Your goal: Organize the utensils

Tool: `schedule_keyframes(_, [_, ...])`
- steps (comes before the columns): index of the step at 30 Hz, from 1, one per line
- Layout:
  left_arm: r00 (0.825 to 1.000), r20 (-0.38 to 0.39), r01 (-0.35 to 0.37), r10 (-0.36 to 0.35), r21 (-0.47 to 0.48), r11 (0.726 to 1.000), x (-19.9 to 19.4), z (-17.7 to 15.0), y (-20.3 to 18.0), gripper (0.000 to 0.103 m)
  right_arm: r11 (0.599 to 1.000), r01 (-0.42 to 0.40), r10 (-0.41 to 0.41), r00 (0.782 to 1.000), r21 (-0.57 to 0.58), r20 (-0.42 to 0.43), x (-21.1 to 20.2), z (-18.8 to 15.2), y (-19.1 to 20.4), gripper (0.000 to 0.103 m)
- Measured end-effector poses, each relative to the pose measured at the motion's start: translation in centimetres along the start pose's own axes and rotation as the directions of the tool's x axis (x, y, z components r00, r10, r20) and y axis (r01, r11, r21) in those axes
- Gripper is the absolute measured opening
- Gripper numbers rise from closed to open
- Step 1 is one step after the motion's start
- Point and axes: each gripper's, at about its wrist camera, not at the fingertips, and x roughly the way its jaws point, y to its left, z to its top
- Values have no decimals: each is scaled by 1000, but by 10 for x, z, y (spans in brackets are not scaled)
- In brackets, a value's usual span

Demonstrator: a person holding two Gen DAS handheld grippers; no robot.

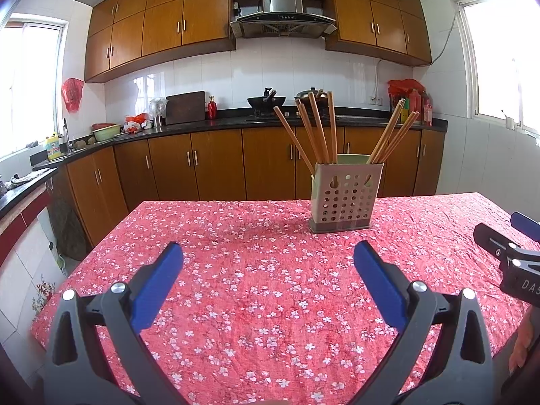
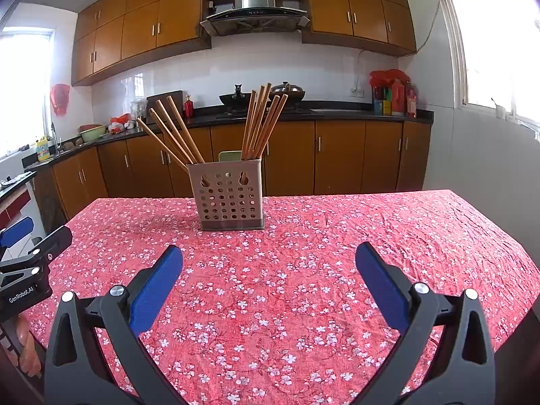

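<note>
A beige perforated utensil holder [image 1: 344, 199] stands upright on the table with the red flowered cloth [image 1: 256, 290]. Several wooden chopsticks [image 1: 317, 131] stick up out of it in two fanned bunches. In the right wrist view the holder [image 2: 229, 195] and its chopsticks [image 2: 260, 121] stand ahead, left of centre. My left gripper [image 1: 268, 256] is open and empty, low over the cloth, short of the holder. My right gripper [image 2: 270, 258] is open and empty, also short of it. Each gripper shows at the edge of the other's view, the right [image 1: 506, 253] and the left [image 2: 30, 256].
The cloth [image 2: 337, 270] covers the whole table top. Behind the table runs a kitchen counter [image 1: 236, 123] with a wok, pots, bottles and a cutting board, above wooden cabinets. Windows stand at the left and right walls.
</note>
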Motion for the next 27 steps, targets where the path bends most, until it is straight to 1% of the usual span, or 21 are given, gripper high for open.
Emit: schedule_keyframes(27, [1000,-4,9,-9,-1,1000,3,0,-1,99,1000,-1,1,1000,13,-5,1,0,-2,101])
